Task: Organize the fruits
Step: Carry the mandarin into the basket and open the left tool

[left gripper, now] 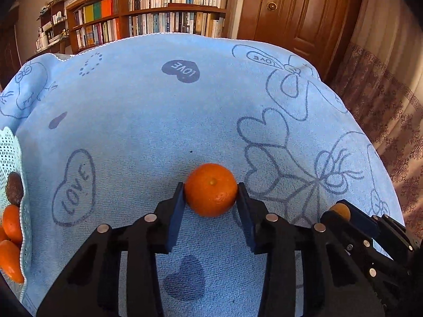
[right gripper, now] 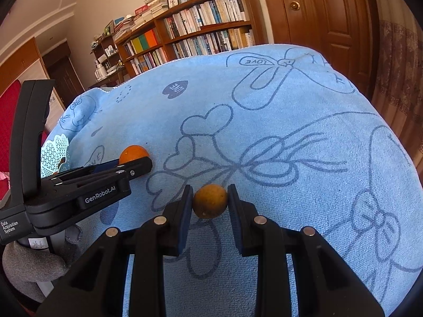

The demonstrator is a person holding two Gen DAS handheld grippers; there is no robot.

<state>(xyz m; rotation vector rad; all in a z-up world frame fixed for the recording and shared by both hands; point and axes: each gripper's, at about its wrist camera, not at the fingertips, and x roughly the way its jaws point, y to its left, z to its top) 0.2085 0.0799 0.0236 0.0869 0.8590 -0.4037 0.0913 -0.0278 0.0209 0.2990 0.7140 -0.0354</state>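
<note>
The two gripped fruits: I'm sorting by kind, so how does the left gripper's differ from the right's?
The tangerine in the left gripper is bright orange and glossy; the small fruit in the right gripper is dull yellow-brown and speckled. The tangerine looks larger between its pads. Both are round, clamped over the blue towel.

Bright orange mandarin pinched between left tongs, smaller dull yellow-brown fruit between right tongs

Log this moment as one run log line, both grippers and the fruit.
left gripper: shut on mandarin | right gripper: shut on brownish round fruit | basket: holds fruit | surface: blue towel
</note>
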